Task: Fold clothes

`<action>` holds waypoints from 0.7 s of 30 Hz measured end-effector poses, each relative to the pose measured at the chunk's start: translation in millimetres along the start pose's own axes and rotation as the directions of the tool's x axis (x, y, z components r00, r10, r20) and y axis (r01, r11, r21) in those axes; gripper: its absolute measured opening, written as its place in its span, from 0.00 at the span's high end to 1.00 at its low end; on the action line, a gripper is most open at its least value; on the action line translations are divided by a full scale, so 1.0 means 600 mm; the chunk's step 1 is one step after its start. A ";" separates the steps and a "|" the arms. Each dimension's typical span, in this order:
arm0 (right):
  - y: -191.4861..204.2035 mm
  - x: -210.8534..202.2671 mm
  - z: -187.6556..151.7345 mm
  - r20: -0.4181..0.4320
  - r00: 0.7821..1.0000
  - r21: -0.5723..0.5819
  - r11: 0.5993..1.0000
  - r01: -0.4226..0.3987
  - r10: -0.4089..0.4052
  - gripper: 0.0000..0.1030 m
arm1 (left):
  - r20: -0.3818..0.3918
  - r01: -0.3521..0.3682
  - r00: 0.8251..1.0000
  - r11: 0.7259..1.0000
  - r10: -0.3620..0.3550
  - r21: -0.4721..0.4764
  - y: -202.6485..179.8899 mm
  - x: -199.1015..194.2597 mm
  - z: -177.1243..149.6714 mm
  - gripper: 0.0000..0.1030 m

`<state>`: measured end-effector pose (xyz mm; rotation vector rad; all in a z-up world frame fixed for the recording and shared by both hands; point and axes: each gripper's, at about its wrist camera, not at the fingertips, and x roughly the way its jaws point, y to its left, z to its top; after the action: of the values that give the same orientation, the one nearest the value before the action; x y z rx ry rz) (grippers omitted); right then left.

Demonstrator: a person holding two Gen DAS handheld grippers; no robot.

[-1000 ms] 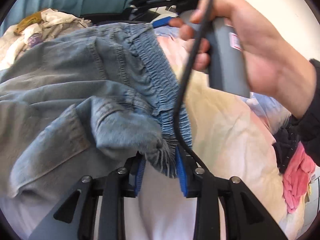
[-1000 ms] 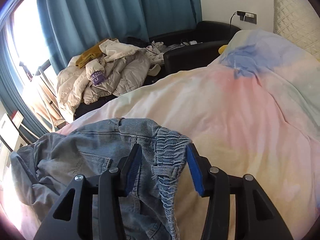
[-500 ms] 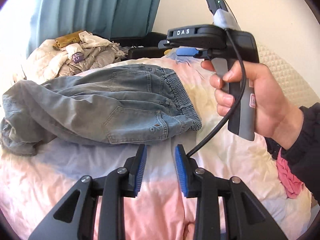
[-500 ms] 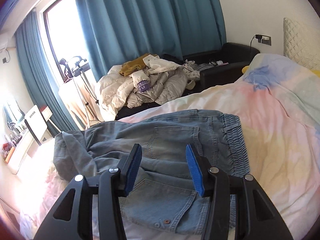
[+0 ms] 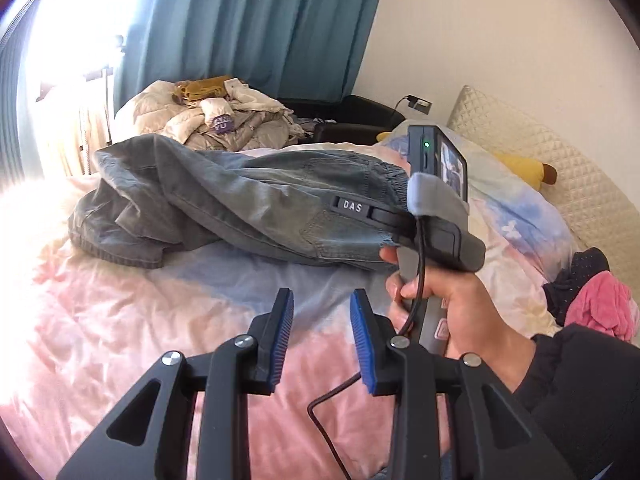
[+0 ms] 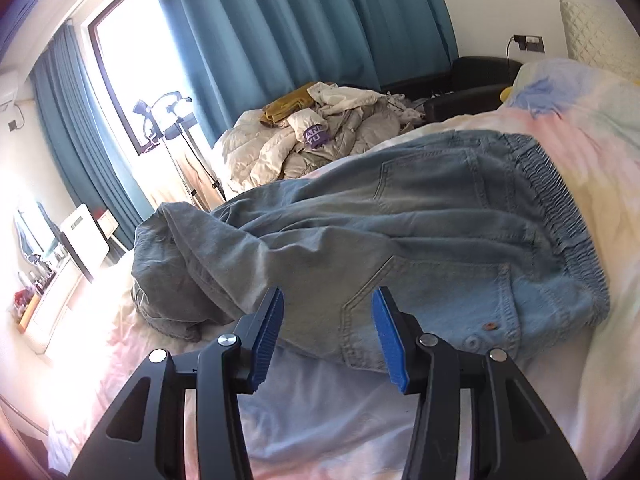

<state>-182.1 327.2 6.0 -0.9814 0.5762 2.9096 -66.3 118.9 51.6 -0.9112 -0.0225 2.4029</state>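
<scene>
Bed (image 6: 580, 380): pastel cover, jeans (image 6: 420, 240) lying crumpled.
Jeans: heavy, floppy denim; take the elastic waistband (image 6: 560, 208).
Jaws: both grippers spread, empty.

near bedspread (image 5: 120, 340): bare, open to approach
bed centre: blocked by crumpled jeans (image 6: 400, 240)
right edge: pink cloth (image 5: 600, 312), dark garment (image 5: 580, 272)
far side: heaped jackets (image 6: 320, 140)

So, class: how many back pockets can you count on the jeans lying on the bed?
2 on the jeans: upper back pocket nearer the curtain, lower back pocket nearest the right gripper. Others may be hidden underneath.
</scene>
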 end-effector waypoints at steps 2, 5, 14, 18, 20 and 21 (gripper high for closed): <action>0.023 0.030 -0.015 -0.019 1.000 -0.014 1.000 -0.003 0.003 0.55 | 0.000 -0.023 1.000 0.999 0.023 -0.033 0.042 0.011 -0.002 0.71; 0.062 0.067 -0.031 -0.015 1.000 -0.093 0.996 0.007 -0.008 0.55 | 0.005 -0.046 0.999 0.993 0.046 -0.110 0.108 0.035 -0.006 0.71; 0.172 0.173 -0.075 0.011 0.998 -0.410 0.910 0.060 -0.061 0.50 | -0.053 -0.088 0.996 0.945 0.075 -0.315 0.257 0.103 -0.043 0.71; 0.202 0.205 -0.102 0.036 0.987 -0.523 0.838 0.153 -0.158 0.50 | -0.061 -0.115 0.993 0.927 0.099 -0.356 0.286 0.120 -0.048 0.71; 0.209 0.230 -0.111 0.045 0.977 -0.581 0.790 0.195 -0.208 0.50 | -0.056 -0.120 0.993 0.922 0.107 -0.368 0.292 0.121 -0.049 0.71; 0.203 0.243 -0.112 0.037 0.975 -0.585 0.786 0.198 -0.218 0.51 | -0.055 -0.126 0.992 0.920 0.114 -0.371 0.293 0.120 -0.050 0.71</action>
<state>-276.0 175.8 -87.6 -1.0444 -0.4581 2.9034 -179.9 2.6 -51.7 -1.1499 -0.4391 2.5445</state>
